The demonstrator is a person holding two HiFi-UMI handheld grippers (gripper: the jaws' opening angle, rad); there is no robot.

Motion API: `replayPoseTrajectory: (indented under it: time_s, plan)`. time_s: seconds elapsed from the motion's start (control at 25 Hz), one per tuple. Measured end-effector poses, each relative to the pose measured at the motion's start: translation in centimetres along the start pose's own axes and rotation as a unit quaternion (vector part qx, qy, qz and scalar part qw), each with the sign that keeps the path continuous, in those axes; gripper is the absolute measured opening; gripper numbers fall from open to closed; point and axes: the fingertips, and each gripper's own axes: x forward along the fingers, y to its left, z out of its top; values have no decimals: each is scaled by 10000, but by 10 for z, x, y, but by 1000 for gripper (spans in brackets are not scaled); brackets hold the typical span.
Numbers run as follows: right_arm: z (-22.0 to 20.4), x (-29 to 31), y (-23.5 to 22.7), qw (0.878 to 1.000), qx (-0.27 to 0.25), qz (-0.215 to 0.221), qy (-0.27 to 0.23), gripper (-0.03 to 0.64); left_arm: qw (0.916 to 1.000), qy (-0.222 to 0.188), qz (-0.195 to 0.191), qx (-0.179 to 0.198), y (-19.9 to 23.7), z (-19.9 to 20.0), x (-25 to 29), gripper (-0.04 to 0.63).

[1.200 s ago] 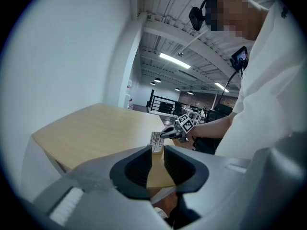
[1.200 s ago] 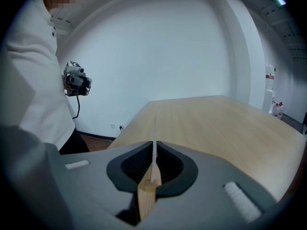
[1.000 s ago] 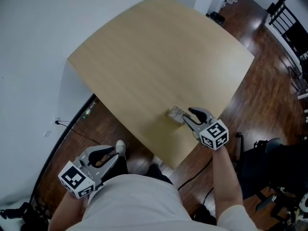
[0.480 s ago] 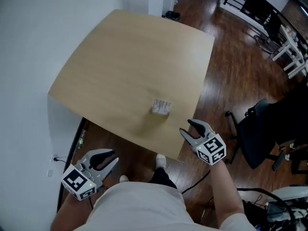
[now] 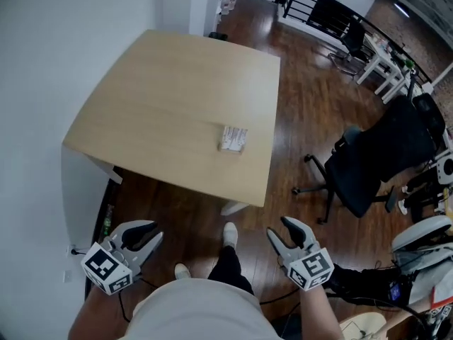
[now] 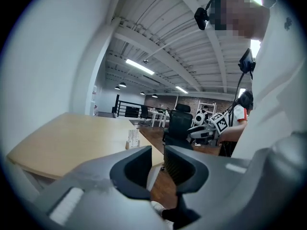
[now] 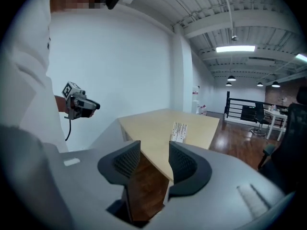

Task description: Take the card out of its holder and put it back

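Note:
A small card holder with a white card upright in it stands near the front right edge of the wooden table. It also shows in the left gripper view as the holder and in the right gripper view as the holder, far ahead of both jaws. My left gripper hangs over the floor at lower left, its jaws slightly apart and empty. My right gripper is off the table at lower right. Its jaws have just been opening and stand open with nothing between them.
A black office chair stands on the dark wood floor right of the table. The person's shoes are between the grippers. A white wall runs along the left. Black railing and more furniture lie at the far right.
Both grippers have drawn back from the table to over the floor. The right one has left the card holder with its jaws wider apart. The holder has stayed on the table.

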Motion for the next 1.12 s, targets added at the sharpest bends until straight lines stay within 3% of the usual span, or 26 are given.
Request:
replayPoseTrajectory:
  time_s: [0.24,0.44,0.84,1.12]
  plan:
    - [2,-47,54,9995,0,-303,-14,190,9998,56,-188,-63,-20,-25,-34,81]
    - [8,-61,80,9992,-62,-380,-131,189,9996,-134,-228,-29,-25,-25,-44,81]
    - [13,-71,99,9988,-177,-399,-242,184,9994,-253,-250,28,-37,-25,-60,81]
    - [18,-63,114,9989,-269,-236,-289,184,9995,-311,-55,-45,-38,-31,-79,82]
